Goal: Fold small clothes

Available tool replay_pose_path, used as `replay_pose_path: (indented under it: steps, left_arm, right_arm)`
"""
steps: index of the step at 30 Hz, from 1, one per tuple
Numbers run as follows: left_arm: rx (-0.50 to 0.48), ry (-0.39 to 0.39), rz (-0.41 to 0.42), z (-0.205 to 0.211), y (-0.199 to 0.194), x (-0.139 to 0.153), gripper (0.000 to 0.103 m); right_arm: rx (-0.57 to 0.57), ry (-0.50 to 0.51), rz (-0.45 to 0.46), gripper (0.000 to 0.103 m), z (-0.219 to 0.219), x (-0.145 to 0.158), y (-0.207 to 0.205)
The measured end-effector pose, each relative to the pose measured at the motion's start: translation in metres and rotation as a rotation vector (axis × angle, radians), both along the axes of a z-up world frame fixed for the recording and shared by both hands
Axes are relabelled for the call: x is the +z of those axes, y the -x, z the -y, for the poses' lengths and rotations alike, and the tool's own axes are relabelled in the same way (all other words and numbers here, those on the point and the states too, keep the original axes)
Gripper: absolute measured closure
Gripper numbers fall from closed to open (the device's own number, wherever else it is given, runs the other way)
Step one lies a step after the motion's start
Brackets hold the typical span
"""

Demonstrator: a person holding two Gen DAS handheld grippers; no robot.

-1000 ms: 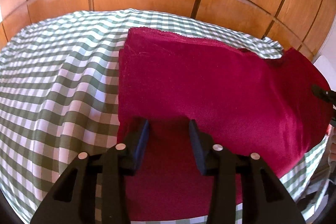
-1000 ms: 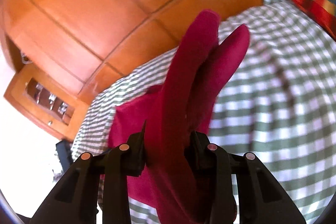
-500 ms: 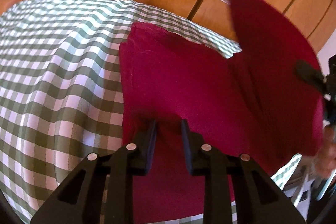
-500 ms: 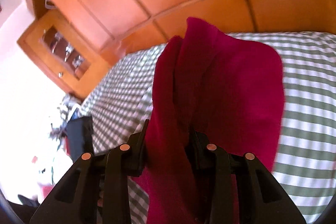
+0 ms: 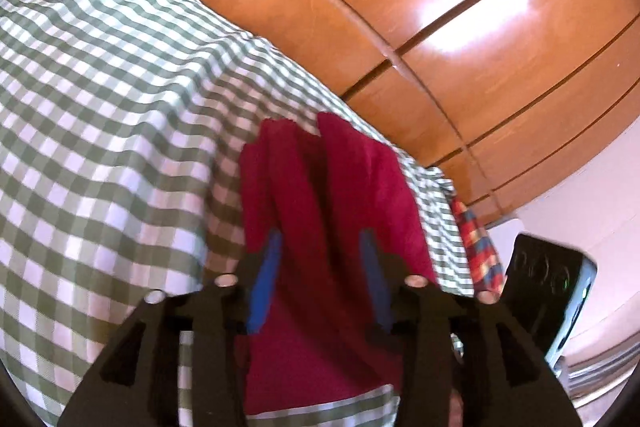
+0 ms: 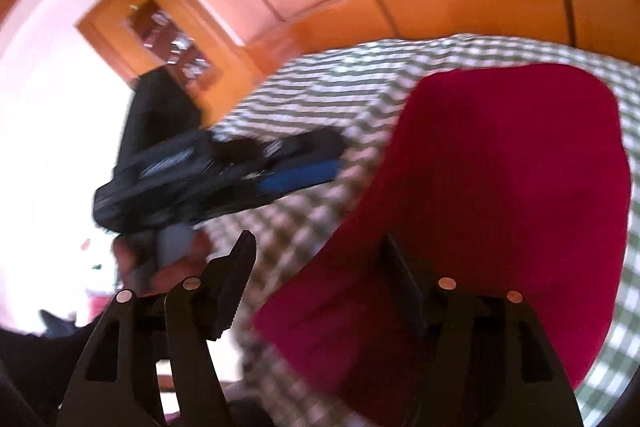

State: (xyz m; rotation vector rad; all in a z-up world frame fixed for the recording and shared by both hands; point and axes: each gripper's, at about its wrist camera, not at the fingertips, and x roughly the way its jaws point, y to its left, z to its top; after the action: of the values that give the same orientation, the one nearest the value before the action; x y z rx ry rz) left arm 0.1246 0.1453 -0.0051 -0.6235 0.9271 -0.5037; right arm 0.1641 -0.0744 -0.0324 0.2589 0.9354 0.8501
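A dark red cloth [image 5: 332, 195] lies folded on the green-and-white checked tablecloth [image 5: 100, 131]. In the left wrist view it fills the space between the fingers of my left gripper [image 5: 320, 247], whose jaws stand apart over it. In the right wrist view the red cloth [image 6: 500, 179] lies at the right. My right gripper [image 6: 320, 255] is open and empty, its right finger over the cloth's edge. The left gripper [image 6: 224, 171] shows blurred at the left, above the table.
A wooden panelled wall [image 5: 400, 7] stands behind the table. A red-and-blue plaid garment [image 5: 476, 247] lies at the table's far right edge. A dark device [image 5: 544, 291] stands off the right side. A wooden cabinet [image 6: 160, 31] stands at the left.
My right gripper has opened and let go of the red cloth, which now lies folded over on the table. My left gripper has swung right and its jaws have opened.
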Motion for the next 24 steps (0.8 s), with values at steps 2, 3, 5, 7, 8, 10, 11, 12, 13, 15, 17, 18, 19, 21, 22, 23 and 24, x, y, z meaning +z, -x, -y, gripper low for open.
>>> replay_pose_path:
  steps: [2, 3, 5, 7, 8, 10, 11, 12, 13, 15, 17, 18, 19, 21, 22, 23, 24]
  left_arm:
    - [-0.034, 0.040, -0.016, 0.007, -0.008, 0.002, 0.044]
    - [-0.049, 0.052, -0.026, 0.010, -0.011, 0.003, 0.041]
    - [-0.064, 0.050, -0.051, 0.015, -0.018, 0.002, 0.038]
    - [-0.075, 0.020, -0.083, 0.024, -0.026, -0.003, 0.038]
    - [-0.084, 0.013, -0.097, 0.028, -0.028, -0.006, 0.038]
    - [-0.112, -0.004, -0.112, 0.039, -0.032, -0.007, 0.038]
    - [-0.125, -0.015, -0.109, 0.042, -0.031, -0.005, 0.038]
    - [-0.134, -0.029, -0.105, 0.047, -0.032, -0.004, 0.038]
    - [-0.141, -0.048, -0.100, 0.052, -0.033, -0.001, 0.038]
    - [-0.153, -0.078, -0.093, 0.061, -0.037, 0.002, 0.039]
    - [-0.167, -0.116, -0.090, 0.072, -0.040, 0.004, 0.049]
    - [-0.174, -0.137, -0.089, 0.076, -0.041, 0.004, 0.054]
    - [-0.180, -0.171, -0.088, 0.081, -0.041, 0.004, 0.068]
    - [-0.186, -0.228, -0.085, 0.085, -0.041, 0.004, 0.087]
    - [-0.173, -0.236, -0.073, 0.083, -0.039, 0.007, 0.089]
    - [-0.162, -0.236, -0.058, 0.080, -0.037, 0.011, 0.090]
    - [-0.148, -0.230, -0.042, 0.076, -0.034, 0.016, 0.090]
  right_arm:
    - [-0.001, -0.042, -0.001, 0.038, 0.015, 0.007, 0.013]
    - [-0.016, -0.054, 0.006, 0.038, 0.029, 0.010, 0.022]
    - [-0.058, -0.047, 0.013, 0.038, 0.049, 0.012, 0.035]
    - [-0.132, -0.009, 0.022, 0.038, 0.075, 0.010, 0.046]
    - [-0.168, 0.002, 0.017, 0.038, 0.088, 0.007, 0.052]
    - [-0.221, 0.013, 0.015, 0.038, 0.108, 0.003, 0.063]
    - [-0.243, 0.019, 0.014, 0.038, 0.114, 0.002, 0.066]
    - [-0.258, 0.023, 0.012, 0.038, 0.120, 0.000, 0.070]
    - [-0.272, 0.026, 0.006, 0.038, 0.121, -0.003, 0.070]
    - [-0.282, 0.038, 0.003, 0.038, 0.122, -0.009, 0.070]
    - [-0.276, 0.044, -0.001, 0.038, 0.114, -0.013, 0.068]
    - [-0.270, 0.050, 0.002, 0.038, 0.109, -0.013, 0.068]
    - [-0.263, 0.057, 0.008, 0.038, 0.104, -0.013, 0.067]
    - [-0.254, 0.050, 0.018, 0.038, 0.097, -0.009, 0.064]
    - [-0.258, 0.013, 0.013, 0.038, 0.101, -0.008, 0.060]
    - [-0.264, -0.009, 0.007, 0.038, 0.106, -0.006, 0.059]
    - [-0.274, -0.012, 0.006, 0.038, 0.111, -0.005, 0.060]
